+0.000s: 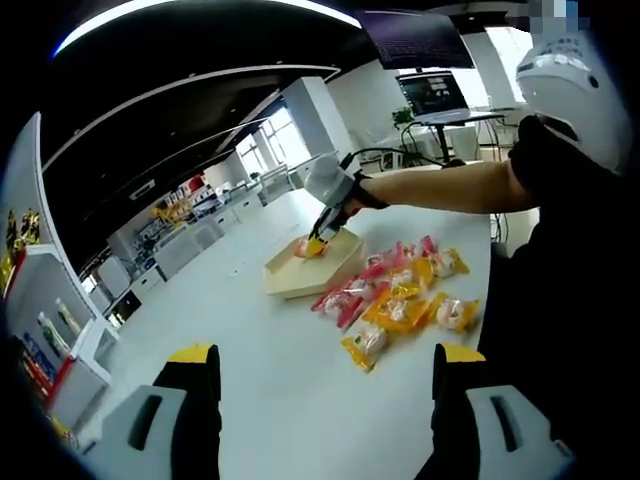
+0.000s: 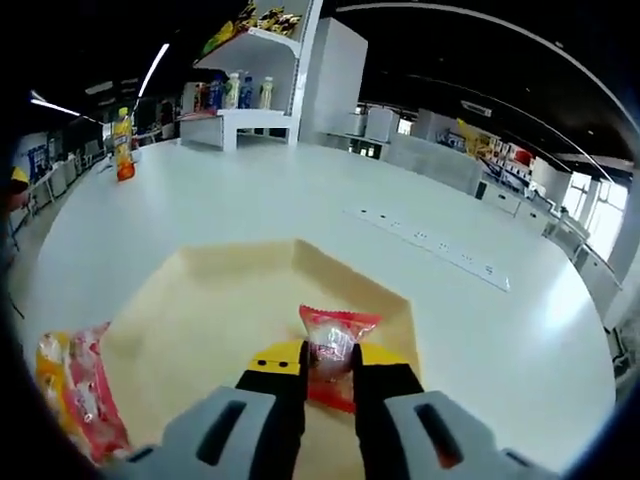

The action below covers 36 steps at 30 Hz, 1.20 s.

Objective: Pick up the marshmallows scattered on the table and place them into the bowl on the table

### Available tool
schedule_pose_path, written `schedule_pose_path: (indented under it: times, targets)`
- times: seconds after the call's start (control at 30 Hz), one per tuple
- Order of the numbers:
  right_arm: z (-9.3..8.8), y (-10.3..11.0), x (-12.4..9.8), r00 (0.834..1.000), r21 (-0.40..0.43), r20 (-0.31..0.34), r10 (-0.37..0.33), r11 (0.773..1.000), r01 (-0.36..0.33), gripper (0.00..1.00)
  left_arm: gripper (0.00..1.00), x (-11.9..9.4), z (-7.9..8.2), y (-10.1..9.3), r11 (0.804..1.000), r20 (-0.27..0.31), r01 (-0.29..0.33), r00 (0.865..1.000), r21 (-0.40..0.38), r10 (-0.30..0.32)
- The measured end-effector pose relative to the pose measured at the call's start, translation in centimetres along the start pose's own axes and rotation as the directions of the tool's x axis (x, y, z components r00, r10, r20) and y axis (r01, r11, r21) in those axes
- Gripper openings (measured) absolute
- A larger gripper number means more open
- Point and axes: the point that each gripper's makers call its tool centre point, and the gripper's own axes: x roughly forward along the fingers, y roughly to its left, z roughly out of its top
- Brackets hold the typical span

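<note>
A beige, shallow hexagonal bowl (image 1: 300,272) sits on the white table. In the left gripper view, several marshmallow packets (image 1: 400,298) in pink, orange and yellow wrappers lie heaped just right of it. My left gripper (image 1: 325,356) hangs over bare table short of them, open with nothing between its jaws. Held by a person's outstretched arm, my right gripper (image 1: 328,215) reaches over the bowl. In the right gripper view, my right gripper (image 2: 328,372) is shut on a red-wrapped marshmallow packet (image 2: 335,350) above the bowl (image 2: 200,310). Two more packets (image 2: 80,390) lie at the bowl's left edge.
An orange drink bottle (image 2: 123,145) stands far off on the table, and a flat socket strip (image 2: 430,245) lies beyond the bowl. A white shelf unit (image 2: 255,70) with bottles stands behind the table. The person's dark-clad body (image 1: 570,300) borders the table on the right.
</note>
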Motion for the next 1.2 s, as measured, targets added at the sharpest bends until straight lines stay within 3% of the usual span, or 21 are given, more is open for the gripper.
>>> schedule_pose_path:
  times: [0.37,0.7,0.87,1.1,1.2]
  targets:
    - [1.1,-0.2,-1.0,0.998,0.022,0.068,-0.008,1.000,0.007,0.26,0.86,-0.2,0.0,0.1,1.000,0.005,-0.005,1.000,0.004,0.005]
    - [1.2,-0.3,-1.4,0.997,0.040,0.082,0.007,0.999,-0.010,0.40,0.86,-0.3,0.1,0.5,1.000,0.013,-0.013,1.000,0.003,0.013]
    - [1.9,-0.1,-2.3,0.992,0.072,0.122,0.018,0.997,-0.027,0.59,0.86,-0.3,-0.1,0.4,1.000,0.005,-0.011,1.000,0.003,0.011]
    - [2.9,0.3,-3.1,0.987,0.067,0.159,0.037,0.997,-0.049,0.76,0.86,-0.2,0.0,0.3,1.000,0.008,-0.010,1.000,0.000,0.010]
    - [3.5,0.3,-3.7,0.982,0.025,0.189,0.024,0.999,-0.029,0.94,0.86,-0.2,0.0,0.2,1.000,0.008,-0.010,1.000,0.001,0.010]
